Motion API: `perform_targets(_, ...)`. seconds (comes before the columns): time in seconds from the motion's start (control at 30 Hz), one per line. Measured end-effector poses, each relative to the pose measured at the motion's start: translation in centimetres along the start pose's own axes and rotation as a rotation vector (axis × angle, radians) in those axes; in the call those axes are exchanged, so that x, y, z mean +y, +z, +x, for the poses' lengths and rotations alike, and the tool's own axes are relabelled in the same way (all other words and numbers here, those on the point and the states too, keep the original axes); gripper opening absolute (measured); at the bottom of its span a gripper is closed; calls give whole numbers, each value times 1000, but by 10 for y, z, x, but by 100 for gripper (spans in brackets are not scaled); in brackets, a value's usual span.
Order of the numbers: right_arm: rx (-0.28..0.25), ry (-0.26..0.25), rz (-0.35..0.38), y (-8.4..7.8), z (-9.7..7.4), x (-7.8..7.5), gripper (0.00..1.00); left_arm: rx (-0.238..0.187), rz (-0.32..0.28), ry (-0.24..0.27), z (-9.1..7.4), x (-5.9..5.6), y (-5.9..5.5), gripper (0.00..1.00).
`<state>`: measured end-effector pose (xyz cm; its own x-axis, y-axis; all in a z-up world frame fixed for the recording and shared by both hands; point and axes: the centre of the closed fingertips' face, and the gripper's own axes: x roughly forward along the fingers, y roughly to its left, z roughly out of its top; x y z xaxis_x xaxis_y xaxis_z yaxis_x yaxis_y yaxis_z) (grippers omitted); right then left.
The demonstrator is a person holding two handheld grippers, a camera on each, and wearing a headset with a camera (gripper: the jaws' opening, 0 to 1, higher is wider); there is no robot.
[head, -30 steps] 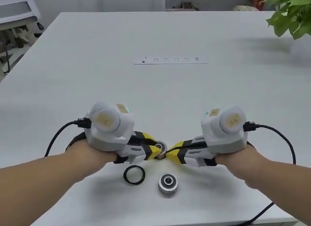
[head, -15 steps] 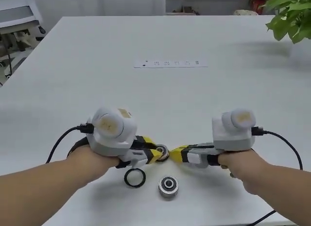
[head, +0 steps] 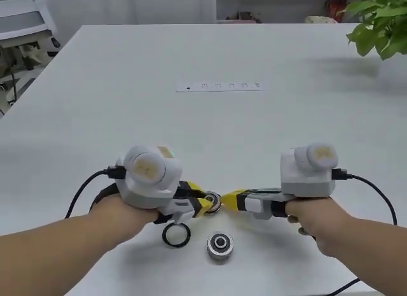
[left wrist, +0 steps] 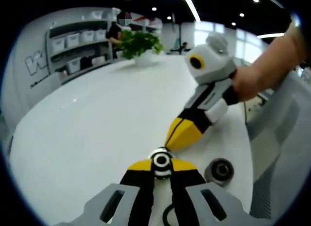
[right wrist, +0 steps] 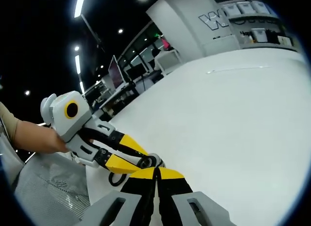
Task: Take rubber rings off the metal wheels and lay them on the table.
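Observation:
My left gripper (head: 203, 205) is shut on a small metal wheel (head: 212, 201) that wears a black rubber ring, held just above the table. In the left gripper view the wheel (left wrist: 161, 161) sits between the yellow tips. My right gripper (head: 227, 200) comes from the right, jaws shut, its tip against the wheel's rim; whether it pinches the ring is hidden. The right gripper view has its yellow jaws (right wrist: 156, 171) closed beside the wheel (right wrist: 150, 161). A loose rubber ring (head: 176, 234) lies flat under the left gripper. A second wheel (head: 220, 244) stands on the table nearby.
The white table (head: 210, 124) stretches far ahead. A white power strip (head: 219, 86) lies across its middle. A green plant (head: 378, 28) is at the far right corner. Black cables (head: 82, 188) trail from both grippers. The near table edge is close below the second wheel.
The right gripper has rolled and drawn slightly right, its tip staying at the wheel. The left gripper keeps its hold on the wheel. The head view has shifted a little.

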<state>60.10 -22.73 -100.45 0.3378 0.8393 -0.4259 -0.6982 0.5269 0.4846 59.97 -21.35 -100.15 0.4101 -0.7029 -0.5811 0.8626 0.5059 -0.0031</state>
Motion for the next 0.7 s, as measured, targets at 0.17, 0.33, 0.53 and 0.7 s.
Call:
perform_targets(0.17,11,-8,-17,0,0,1,0,2,-2,4,0,0,0,12)
perform_targets(0.33,23,5,-37,-1,0,3,0,2,3,7,0,0,0,12)
perform_targets(0.53,34,20,-57,-2,1,7,0,6,8,10,0,1,0,12)
perform_targets(0.7,30,29,-51,-1,2,9,0,7,12,16,1,1,0,12)
